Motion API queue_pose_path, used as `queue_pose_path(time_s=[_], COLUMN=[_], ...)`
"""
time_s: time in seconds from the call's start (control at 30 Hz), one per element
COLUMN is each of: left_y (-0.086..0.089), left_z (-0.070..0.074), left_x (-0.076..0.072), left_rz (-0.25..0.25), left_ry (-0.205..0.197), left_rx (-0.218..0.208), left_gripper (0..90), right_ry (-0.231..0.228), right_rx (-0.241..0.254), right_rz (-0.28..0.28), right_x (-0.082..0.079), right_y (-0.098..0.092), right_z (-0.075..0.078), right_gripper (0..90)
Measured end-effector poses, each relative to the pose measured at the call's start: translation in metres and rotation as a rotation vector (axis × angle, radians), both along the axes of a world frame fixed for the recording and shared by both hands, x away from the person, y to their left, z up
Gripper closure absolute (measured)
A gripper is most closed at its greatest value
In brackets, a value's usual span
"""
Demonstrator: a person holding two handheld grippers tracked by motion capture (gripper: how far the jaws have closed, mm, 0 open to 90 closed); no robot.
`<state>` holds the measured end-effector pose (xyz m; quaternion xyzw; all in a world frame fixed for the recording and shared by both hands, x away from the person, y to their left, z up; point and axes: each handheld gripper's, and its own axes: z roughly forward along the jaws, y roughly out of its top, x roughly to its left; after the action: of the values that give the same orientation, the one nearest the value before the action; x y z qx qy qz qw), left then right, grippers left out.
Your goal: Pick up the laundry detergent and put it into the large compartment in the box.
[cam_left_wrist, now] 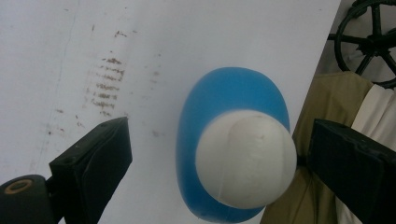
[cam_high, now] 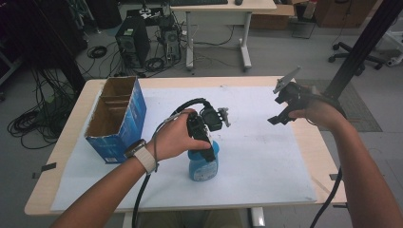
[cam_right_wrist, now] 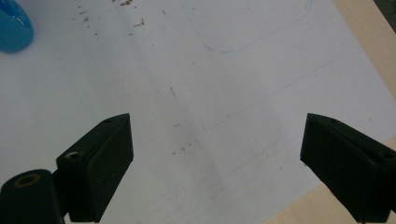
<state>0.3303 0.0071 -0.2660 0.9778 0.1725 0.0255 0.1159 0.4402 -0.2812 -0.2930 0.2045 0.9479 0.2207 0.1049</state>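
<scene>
A blue bottle (cam_high: 203,167) with a round white cap (cam_left_wrist: 245,158) stands upright on the white sheet (cam_high: 259,142) near the table's front middle. My left gripper (cam_high: 206,151) points straight down over it. In the left gripper view my left gripper (cam_left_wrist: 219,140) is open, with the cap between the two jaws and close to the right-hand one. My right gripper (cam_high: 281,111) hovers over the sheet's right part, well apart from the bottle. It is open (cam_right_wrist: 215,135) with bare paper under it, and the bottle (cam_right_wrist: 11,28) shows at the top left corner of its view.
An open cardboard box (cam_high: 116,116) with blue sides and inner dividers stands at the table's left. The wooden table edge (cam_high: 316,152) borders the sheet on the right. Beyond the table are a computer tower (cam_high: 133,42), floor cables and another desk (cam_high: 218,12).
</scene>
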Motion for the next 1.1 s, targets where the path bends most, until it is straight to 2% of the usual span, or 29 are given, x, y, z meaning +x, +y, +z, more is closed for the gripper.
queue_pose_path(time_s=[0.7, 1.1], left_y=[-0.001, -0.001], left_z=[-0.018, -0.024], left_x=[0.001, 0.001], left_rz=[-0.020, -0.012], left_ry=[0.009, 0.010], left_rx=[0.014, 0.009], left_gripper=[7.7, 11.5], right_ry=[0.010, 0.012], right_rx=[-0.006, -0.005], right_rz=[0.003, 0.008], right_x=[0.001, 0.002], right_y=[0.003, 0.005], right_z=[-0.003, -0.004], right_gripper=[9.5, 9.5])
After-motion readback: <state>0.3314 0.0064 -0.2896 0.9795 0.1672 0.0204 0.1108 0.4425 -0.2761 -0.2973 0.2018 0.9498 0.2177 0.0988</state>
